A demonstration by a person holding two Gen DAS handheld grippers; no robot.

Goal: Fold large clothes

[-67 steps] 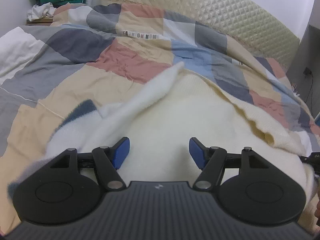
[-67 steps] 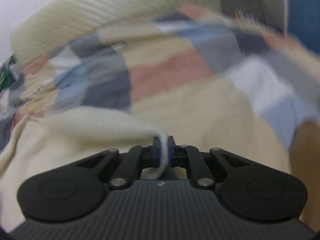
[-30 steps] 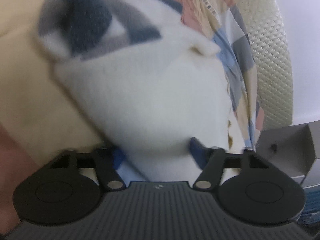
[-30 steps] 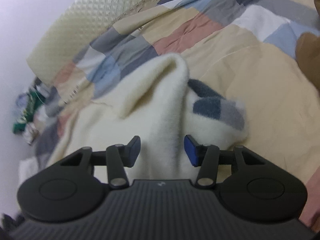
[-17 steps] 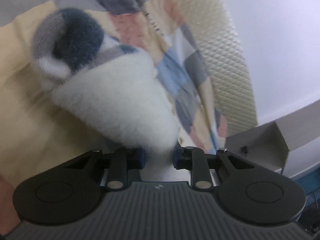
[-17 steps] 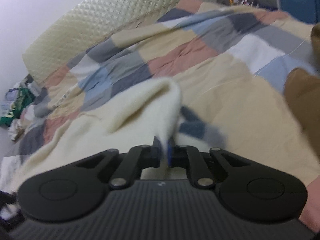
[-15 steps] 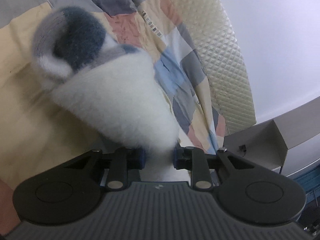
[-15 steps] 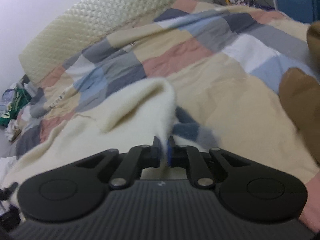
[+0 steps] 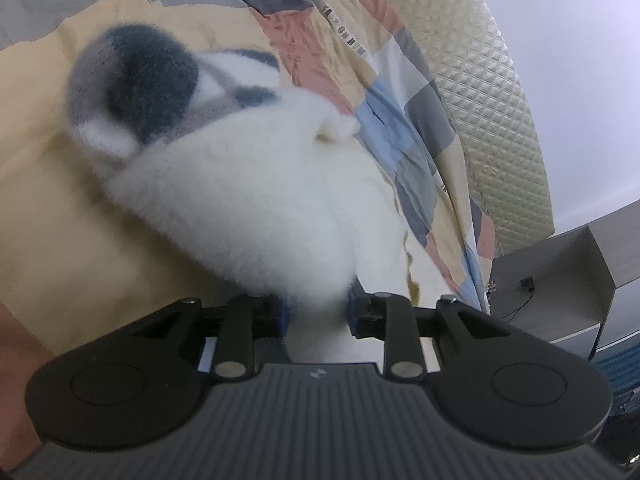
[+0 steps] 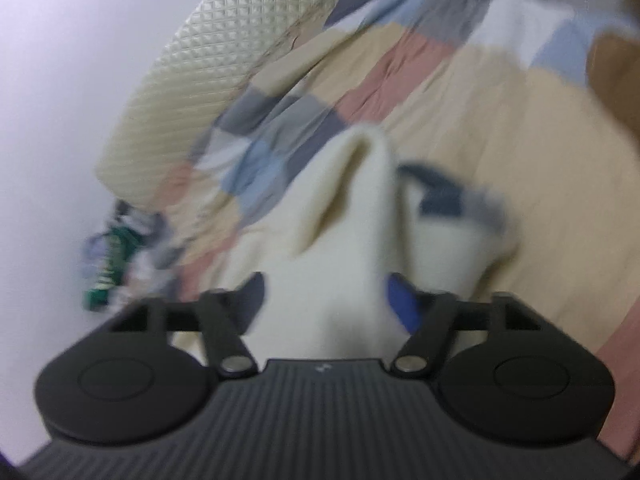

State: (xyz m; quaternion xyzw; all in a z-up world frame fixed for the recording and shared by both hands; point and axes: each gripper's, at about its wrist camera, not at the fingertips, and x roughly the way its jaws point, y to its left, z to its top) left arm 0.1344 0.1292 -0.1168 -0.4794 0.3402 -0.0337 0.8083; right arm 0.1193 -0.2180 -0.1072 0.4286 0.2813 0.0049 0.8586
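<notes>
1. the sweater (image 9: 256, 200), cream fleece with a grey and dark blue cuff (image 9: 132, 92), lies bunched on the quilt (image 9: 60, 220) on the bed.
2. left gripper (image 9: 316, 314): fingers drawn in with a thick wad of the sweater pinched between the blue pads (image 9: 282, 316); the gap is only as wide as the wad. the fabric rises from the jaws, with the cuff at its far end over the quilt.
3. right gripper (image 10: 332, 304): fingers spread wide, with a raised ridge of the sweater (image 10: 344, 220) standing between them. the view is blurred, so whether the pads (image 10: 402, 304) touch the cloth cannot be told; they do not clamp it.
4. right view: the cuff (image 10: 448, 200) lies to the right of the ridge, on the quilt's (image 10: 500, 128) beige patch.
5. the quilt is patchwork in beige, pink, blue and grey; a quilted cream headboard (image 9: 480, 92) stands at its far edge.
6. a grey cabinet (image 9: 560, 276) stands beside the bed in the left view.
7. a blurred pile of green and white items (image 10: 116, 248) sits by the wall in the right view.
</notes>
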